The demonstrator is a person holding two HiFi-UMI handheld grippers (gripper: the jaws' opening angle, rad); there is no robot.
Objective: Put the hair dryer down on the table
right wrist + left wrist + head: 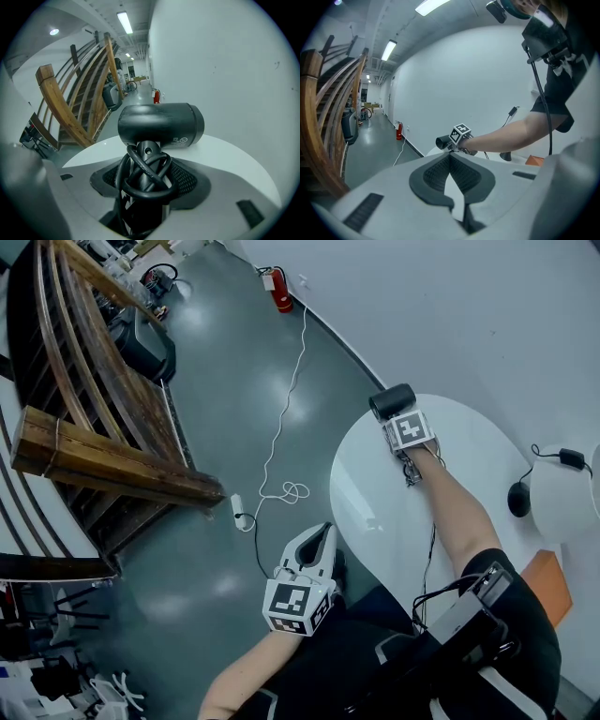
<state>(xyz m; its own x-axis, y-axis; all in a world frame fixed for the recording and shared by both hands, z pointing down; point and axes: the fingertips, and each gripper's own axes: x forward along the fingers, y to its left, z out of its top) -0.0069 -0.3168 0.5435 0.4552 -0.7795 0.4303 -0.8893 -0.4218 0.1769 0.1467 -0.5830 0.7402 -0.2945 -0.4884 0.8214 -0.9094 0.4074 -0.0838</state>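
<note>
Head view: the right gripper (pixel 401 420) holds the hair dryer (pixel 392 401) at the 12 o'clock edge of the table (pixel 375 507); the left gripper (pixel 322 538) sits off it at 7 o'clock; left gripper view: jaws together, empty; right gripper view: jaws clamp the cord-wrapped handle, barrel running 9-to-3, tabletop beneath.

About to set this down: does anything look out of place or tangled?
The hair dryer's cord is wound in loose loops round its handle, inside the right gripper's jaws. On the floor, a white cable trails loose and curls by a power strip.
</note>
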